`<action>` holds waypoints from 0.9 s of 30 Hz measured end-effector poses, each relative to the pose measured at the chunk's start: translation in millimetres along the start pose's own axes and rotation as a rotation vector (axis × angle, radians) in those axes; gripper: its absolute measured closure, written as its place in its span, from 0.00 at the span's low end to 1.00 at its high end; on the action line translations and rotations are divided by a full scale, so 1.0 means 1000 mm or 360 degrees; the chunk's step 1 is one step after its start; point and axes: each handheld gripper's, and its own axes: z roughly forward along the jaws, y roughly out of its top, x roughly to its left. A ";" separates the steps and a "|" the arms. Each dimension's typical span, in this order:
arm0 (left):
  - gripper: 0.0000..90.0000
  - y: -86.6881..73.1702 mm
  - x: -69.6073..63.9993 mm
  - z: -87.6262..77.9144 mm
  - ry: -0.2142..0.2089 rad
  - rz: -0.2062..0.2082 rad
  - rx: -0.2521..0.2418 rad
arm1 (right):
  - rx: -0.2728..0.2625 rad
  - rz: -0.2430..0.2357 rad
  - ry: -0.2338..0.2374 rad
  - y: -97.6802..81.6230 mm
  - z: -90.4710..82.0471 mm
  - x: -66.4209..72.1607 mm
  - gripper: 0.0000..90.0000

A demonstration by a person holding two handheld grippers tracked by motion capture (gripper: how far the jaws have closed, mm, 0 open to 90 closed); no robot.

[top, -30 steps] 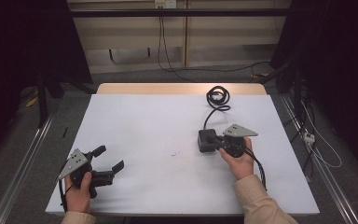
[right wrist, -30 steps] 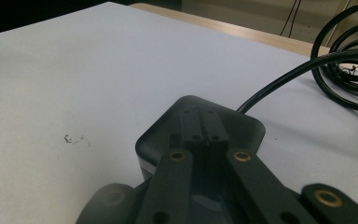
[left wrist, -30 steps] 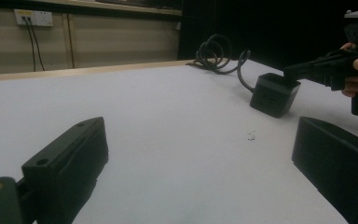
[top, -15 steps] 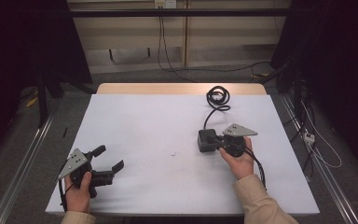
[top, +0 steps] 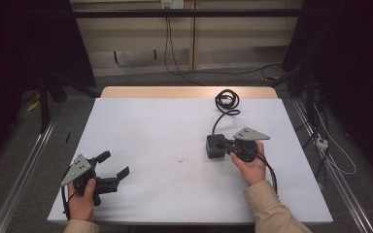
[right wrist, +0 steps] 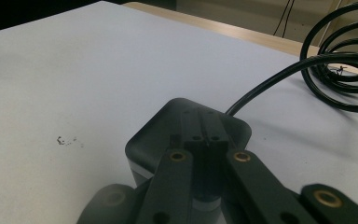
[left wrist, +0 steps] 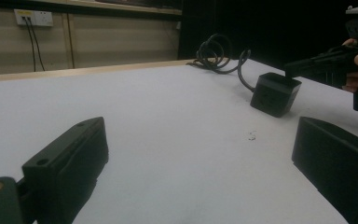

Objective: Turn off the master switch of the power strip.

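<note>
Right gripper point(top: 227, 144) sits at the right-centre of the table point(top: 150, 126), jaws drawn together with their tips resting on top of the black power adapter point(top: 215, 146); in the right gripper view the two jaws lie side by side over the adapter's top face point(right wrist: 186, 123), with no gap between them, so they are closed and pressing or touching rather than clasping the block's sides. Judged step: contact or positioning on the adapter, before any real grasp. The next move probably calls for opening the jaws wide enough to straddle the block's flanks, then closing on it; a lift would drag the cord, so slack must be watched. Adapter: small, squarish black block with rounded corners, matte, lying flat on the white surface. Its black cable point(top: 218, 119) leaves the far side and runs to a loose coil point(top: 227, 101) near the far edge of the table. A small dark speck point(top: 180, 159) marks the sheet just left of the block. Left gripper point(top: 112, 169) is held low at the near left corner, well apart from the adapter, jaws spread wide and holding nothing; the left gripper view shows bare white surface between them, with the adapter point(left wrist: 275, 93) and the other gripper point(left wrist: 298, 70) farther off.
</note>
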 end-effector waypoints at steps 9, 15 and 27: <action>0.04 0.000 0.000 0.000 0.0001 0.0002 0.0001 | 0.0001 0.0006 0.0000 0.000 0.000 0.000 1.00; 0.04 0.000 0.000 0.000 -0.0002 0.0002 0.0002 | -0.0002 0.0021 0.0027 0.001 0.000 0.001 1.00; 0.04 0.001 0.001 -0.001 0.0002 0.0003 0.0000 | -0.0019 0.0059 0.0063 0.003 -0.002 0.000 0.91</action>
